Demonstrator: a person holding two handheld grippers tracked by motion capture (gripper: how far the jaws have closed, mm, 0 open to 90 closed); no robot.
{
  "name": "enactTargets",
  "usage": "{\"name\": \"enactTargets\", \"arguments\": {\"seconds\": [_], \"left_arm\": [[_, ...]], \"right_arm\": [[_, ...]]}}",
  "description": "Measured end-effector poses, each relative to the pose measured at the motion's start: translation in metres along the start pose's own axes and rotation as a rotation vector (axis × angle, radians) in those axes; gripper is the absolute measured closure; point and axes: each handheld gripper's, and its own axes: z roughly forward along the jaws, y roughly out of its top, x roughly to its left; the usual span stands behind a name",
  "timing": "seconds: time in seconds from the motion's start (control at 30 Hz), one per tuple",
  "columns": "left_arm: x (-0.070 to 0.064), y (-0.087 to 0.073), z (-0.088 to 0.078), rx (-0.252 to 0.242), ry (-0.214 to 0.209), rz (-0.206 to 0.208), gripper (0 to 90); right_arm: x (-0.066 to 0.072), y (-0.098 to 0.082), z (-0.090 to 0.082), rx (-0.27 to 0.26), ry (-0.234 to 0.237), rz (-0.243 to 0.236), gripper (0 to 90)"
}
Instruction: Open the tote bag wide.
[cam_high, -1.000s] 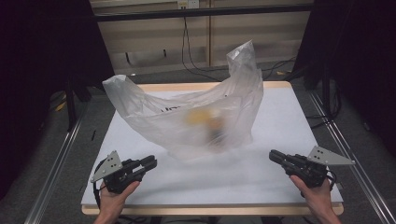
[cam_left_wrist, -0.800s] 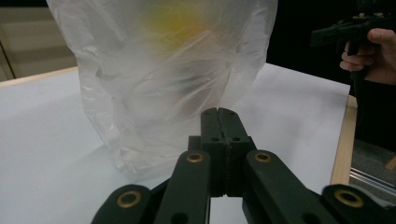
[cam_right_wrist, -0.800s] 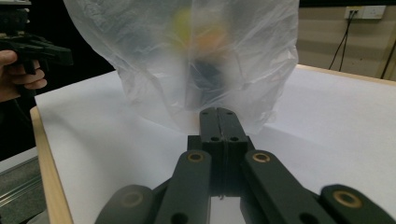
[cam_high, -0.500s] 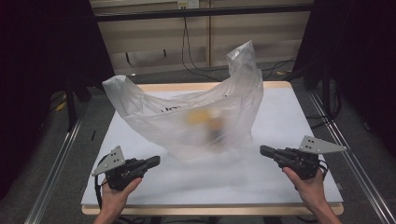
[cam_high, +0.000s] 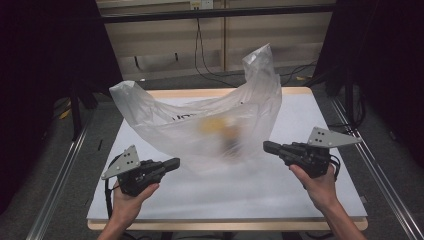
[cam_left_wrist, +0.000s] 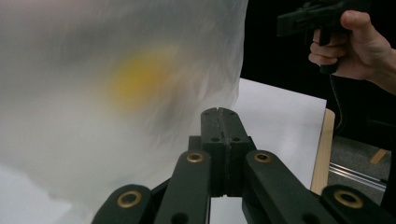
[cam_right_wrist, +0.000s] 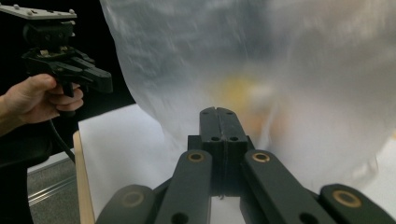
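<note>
A large translucent plastic bag (cam_high: 200, 125) stands crumpled in the middle of the white table (cam_high: 300, 190), with blurred yellow and dark items (cam_high: 222, 131) inside. The left gripper (cam_high: 172, 163) is clenched, jaws pressed together on nothing, just short of the bag's lower edge. The right gripper (cam_high: 267, 146) is clenched and empty too, beside the bag's right flank

The plastic bag (cam_high: 200, 125) blocks the table (cam_high: 280, 195) middle (front strip lies free).

Dim surroundings, motion-blurred bag (cam_high: 210, 125)
</note>
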Motion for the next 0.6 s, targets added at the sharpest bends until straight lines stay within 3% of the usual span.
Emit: {"name": "enactTargets", "arguments": {"seconds": [0.27,0.3,0.33,0.37,0.6], "left_arm": [[-0.002,0.037,0.002,-0.041,-0.007,0.042,90.0],[-0.003,0.048,0.002,-0.077,-0.009,0.043,90.0],[-0.003,0.048,0.002,-0.077,-0.009,0.043,90.0],[-0.002,0.060,0.001,-0.094,-0.012,0.055,90.0],[0.004,0.083,0.005,-0.128,-0.025,0.071,90.0]], "right_arm": [[0.007,0.038,0.007,-0.036,0.033,-0.041,90.0],[0.011,0.052,0.009,-0.046,0.041,-0.058,90.0],[0.011,0.052,0.009,-0.046,0.041,-0.058,90.0],[0.014,0.063,0.012,-0.053,0.053,-0.072,90.0],[0.016,0.096,0.029,-0.069,0.068,-0.097,90.0]]}}
